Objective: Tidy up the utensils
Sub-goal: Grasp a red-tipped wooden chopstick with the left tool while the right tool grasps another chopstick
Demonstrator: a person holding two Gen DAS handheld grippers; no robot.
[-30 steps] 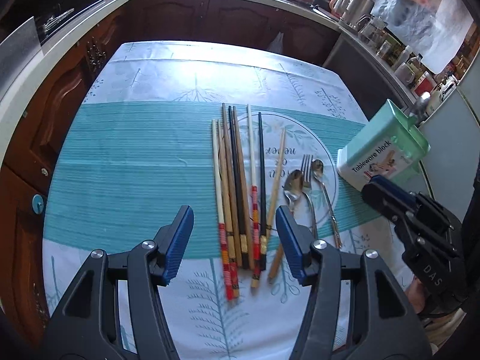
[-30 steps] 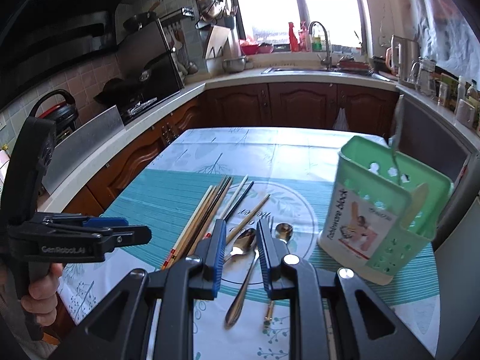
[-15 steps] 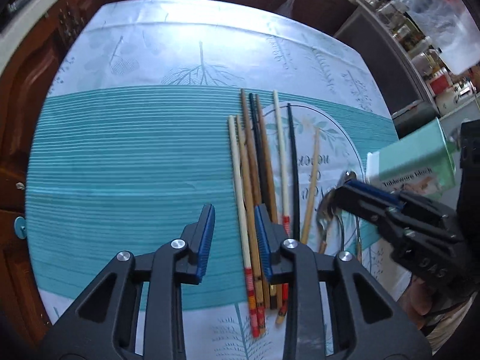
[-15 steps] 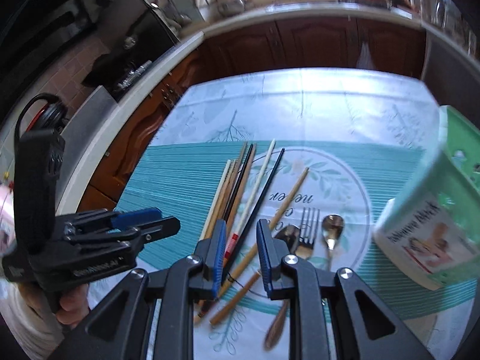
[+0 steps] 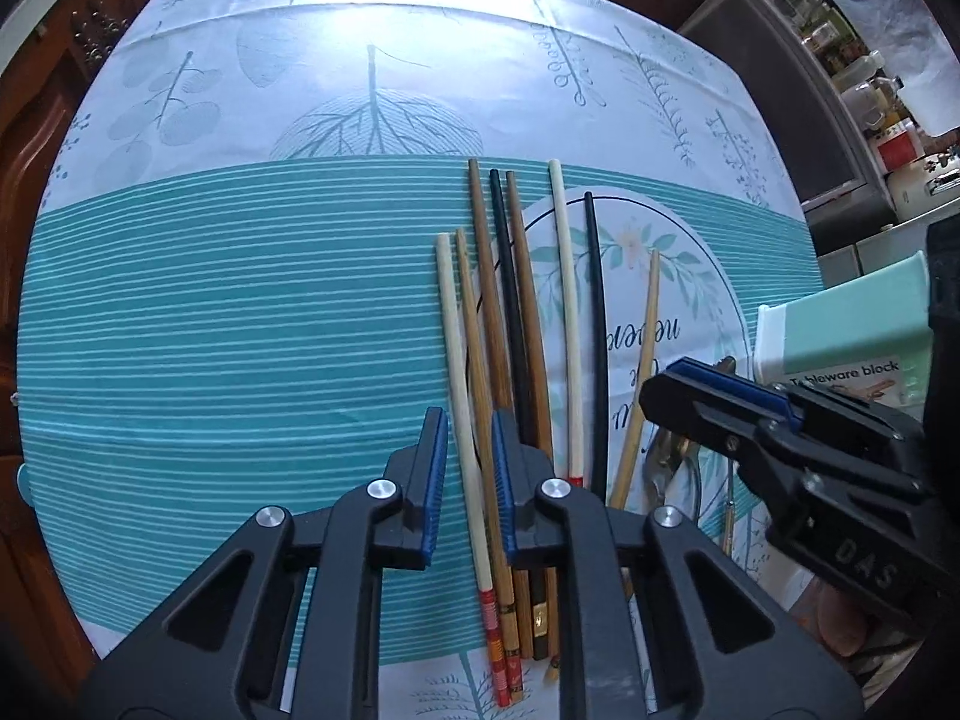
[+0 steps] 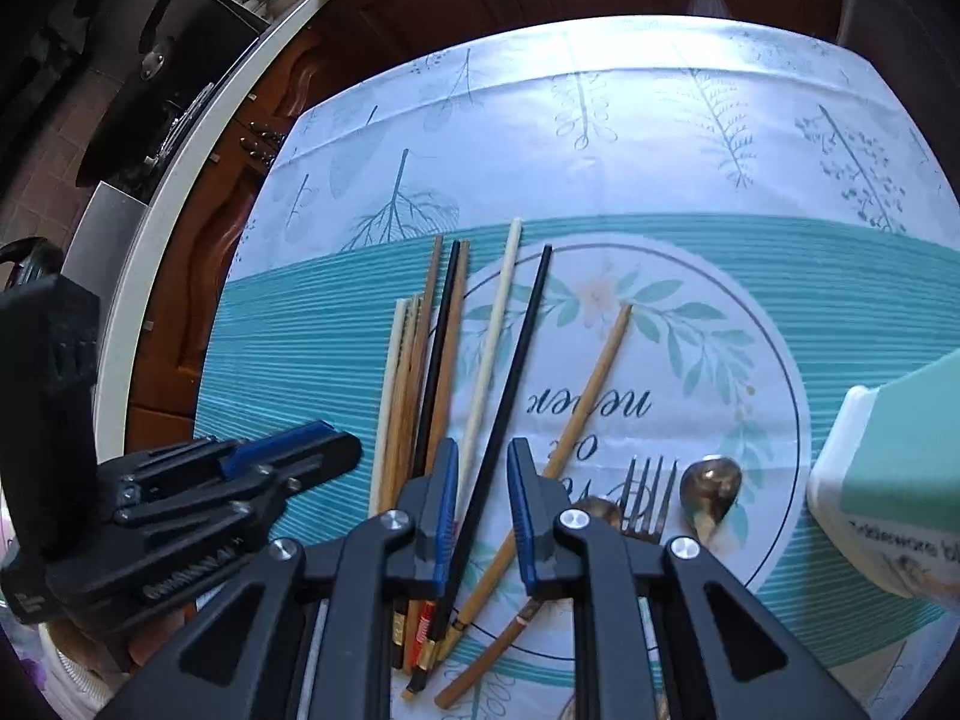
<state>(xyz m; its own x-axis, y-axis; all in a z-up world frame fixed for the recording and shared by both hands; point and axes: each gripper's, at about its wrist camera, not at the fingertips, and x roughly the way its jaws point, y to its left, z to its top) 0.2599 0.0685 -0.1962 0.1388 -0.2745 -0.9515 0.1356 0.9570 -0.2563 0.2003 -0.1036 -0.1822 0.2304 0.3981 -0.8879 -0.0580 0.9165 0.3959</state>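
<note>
Lying on the tablecloth (image 6: pixel 600 138): eight chopsticks (image 6: pixel 522 354), one fork (image 6: pixel 645 498).

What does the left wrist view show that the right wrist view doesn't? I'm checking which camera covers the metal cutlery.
Only the left wrist view shows the right gripper from outside; it hides most of the cutlery. Only the right wrist view shows the fork and the spoon clearly, plus the left gripper from outside. Both show the chopsticks on the tablecloth and the green tableware block.
</note>
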